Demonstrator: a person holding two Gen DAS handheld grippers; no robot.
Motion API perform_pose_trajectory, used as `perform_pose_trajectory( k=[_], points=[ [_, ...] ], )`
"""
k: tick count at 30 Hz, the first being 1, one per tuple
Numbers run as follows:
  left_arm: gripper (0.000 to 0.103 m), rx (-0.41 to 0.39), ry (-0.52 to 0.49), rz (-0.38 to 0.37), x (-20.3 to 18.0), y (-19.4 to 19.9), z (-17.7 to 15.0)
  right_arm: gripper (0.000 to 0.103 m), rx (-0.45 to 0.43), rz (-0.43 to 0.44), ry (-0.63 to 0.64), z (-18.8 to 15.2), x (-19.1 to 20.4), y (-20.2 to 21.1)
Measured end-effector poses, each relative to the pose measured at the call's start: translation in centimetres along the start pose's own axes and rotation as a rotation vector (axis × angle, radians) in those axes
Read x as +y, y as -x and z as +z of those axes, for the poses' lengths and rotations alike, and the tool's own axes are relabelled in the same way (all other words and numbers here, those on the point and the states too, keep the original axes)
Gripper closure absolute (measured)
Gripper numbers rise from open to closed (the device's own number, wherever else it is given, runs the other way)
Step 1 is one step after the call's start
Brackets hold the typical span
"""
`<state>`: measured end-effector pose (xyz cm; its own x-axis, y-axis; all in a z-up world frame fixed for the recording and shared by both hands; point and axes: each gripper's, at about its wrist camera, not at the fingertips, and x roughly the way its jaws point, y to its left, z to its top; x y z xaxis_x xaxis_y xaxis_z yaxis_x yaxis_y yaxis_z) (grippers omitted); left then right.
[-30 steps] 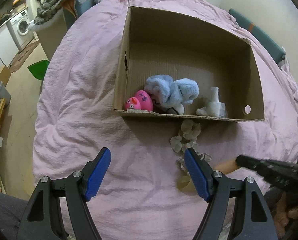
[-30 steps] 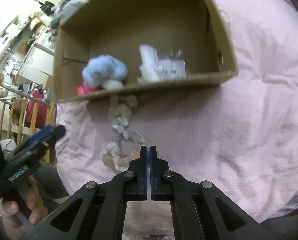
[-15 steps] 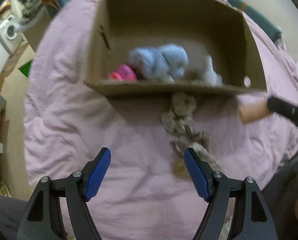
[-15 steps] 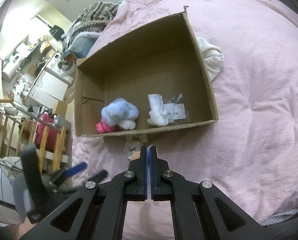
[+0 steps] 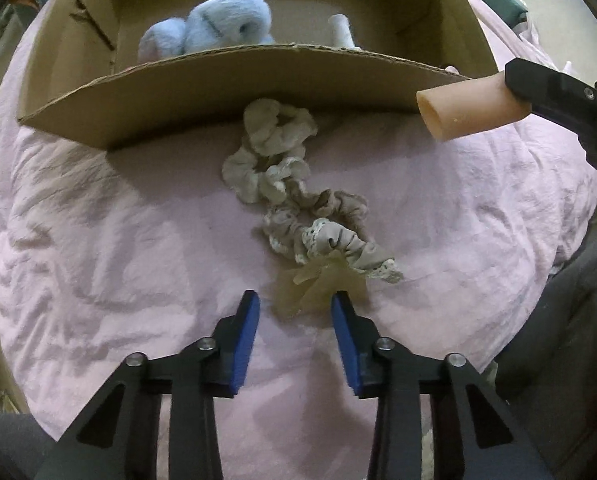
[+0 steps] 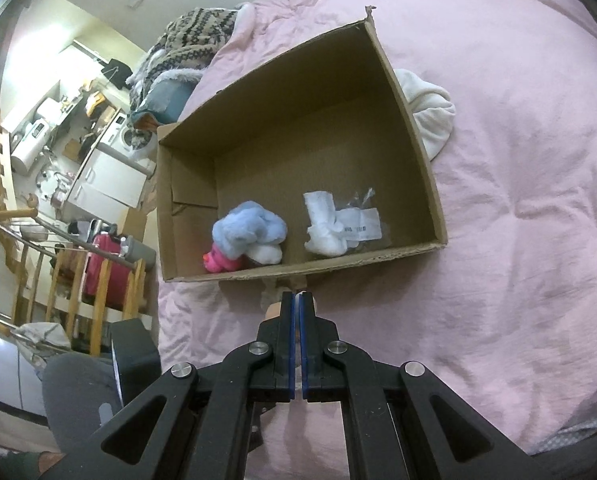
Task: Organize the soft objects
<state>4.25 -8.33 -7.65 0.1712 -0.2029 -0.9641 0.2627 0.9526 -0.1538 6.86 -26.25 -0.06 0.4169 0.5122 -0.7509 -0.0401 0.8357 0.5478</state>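
Note:
A beige ruffled scrunchie band lies on the pink duvet in front of a cardboard box. Its sheer tan end lies between the tips of my open left gripper. My right gripper is shut on a peach foam tube, held above the duvet near the box's front right corner. Inside the box are a blue plush, a pink toy and a white cloth piece in a clear bag.
A white cloth lies on the duvet beside the box's right wall. A patterned blanket pile sits at the bed's far end. To the left of the bed are a wooden railing, a red suitcase and kitchen units.
My left gripper has moved forward and down to the scrunchie band and narrowed its opening around the tan end. My right gripper has risen with the foam tube toward the box.

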Motion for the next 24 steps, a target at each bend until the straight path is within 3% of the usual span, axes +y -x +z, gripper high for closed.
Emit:
perform_pose_trajectory(
  k=[5, 9, 15, 20, 24],
  points=[
    [0.094, -0.015, -0.011, -0.064, -0.1, 0.2, 0.5, 0.099, 0.005, 0.0, 0.005, 0.1, 0.1, -0.2],
    [0.095, -0.021, -0.012, -0.107, -0.5, 1.2, 0.2, 0.099, 0.01, -0.004, 0.013, 0.0, 0.3, -0.4],
    [0.095, -0.032, 0.01, -0.087, 0.5, 3.9, -1.8, 0.099, 0.01, -0.012, 0.007, -0.1, 0.4, -0.3],
    [0.095, -0.086, 0.05, -0.076, 1.0, 7.2, -2.8, 0.099, -0.008, -0.009, -0.001, 0.0, 0.3, 0.2],
    [0.095, -0.187, 0.032, -0.023, 1.3, 10.4, -3.0, 0.099, -0.024, -0.002, -0.006, 0.1, 0.2, 0.8]
  ],
)
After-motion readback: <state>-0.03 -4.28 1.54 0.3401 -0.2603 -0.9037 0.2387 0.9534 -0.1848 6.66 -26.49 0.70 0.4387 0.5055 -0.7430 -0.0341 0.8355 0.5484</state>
